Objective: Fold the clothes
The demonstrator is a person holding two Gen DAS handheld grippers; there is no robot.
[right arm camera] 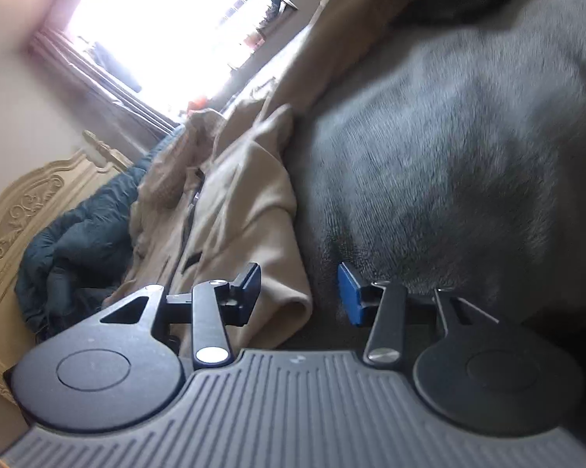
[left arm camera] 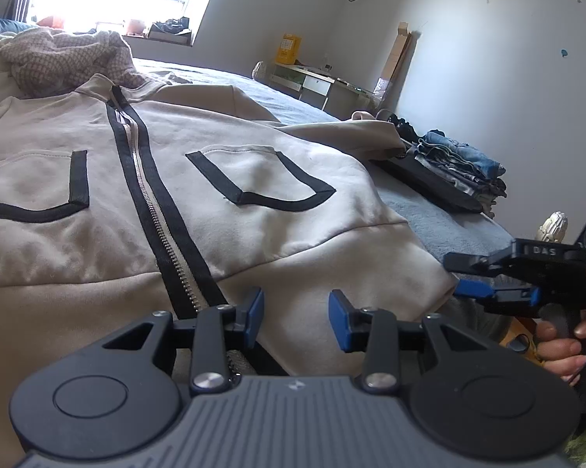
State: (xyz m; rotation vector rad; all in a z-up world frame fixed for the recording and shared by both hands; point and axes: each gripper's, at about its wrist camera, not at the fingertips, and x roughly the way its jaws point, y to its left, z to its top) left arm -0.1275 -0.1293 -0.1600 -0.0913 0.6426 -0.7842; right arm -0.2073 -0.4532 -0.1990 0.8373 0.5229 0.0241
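A beige zip jacket (left arm camera: 222,179) is laid front-up on the bed (left arm camera: 441,218), which is covered with a grey-blue blanket. The black-edged zipper (left arm camera: 152,210) is seen running from the collar down to the hem, with a black-trimmed pocket (left arm camera: 261,179) on each side of it.

The left claw (left arm camera: 296,318) is positioned over the jacket's hem, just to the right of the zipper's lower end. Its jaws are parted by a moderate gap; the hem fabric is seen through the gap, but no fabric is pinched between the blue pads (left arm camera: 256,312).

The right claw (left arm camera: 455,279) is located at the jacket's hem corner, at the right edge of the garment. In the left wrist view its jaws appear close together with the tips against the corner. In the right wrist view, which is rolled and blurred, the right claw (right arm camera: 299,296) is seen with its jaws parted, and a fold of the jacket (right arm camera: 254,234) lies in the gap beside the left pad. Whether that fold is gripped cannot be told. The handle is held by a hand (left arm camera: 566,345).

A stack of folded clothes (left arm camera: 457,171) is placed on the bed, beyond the jacket's right sleeve. A crumpled checked garment (left arm camera: 63,58) lies beyond the jacket's collar.
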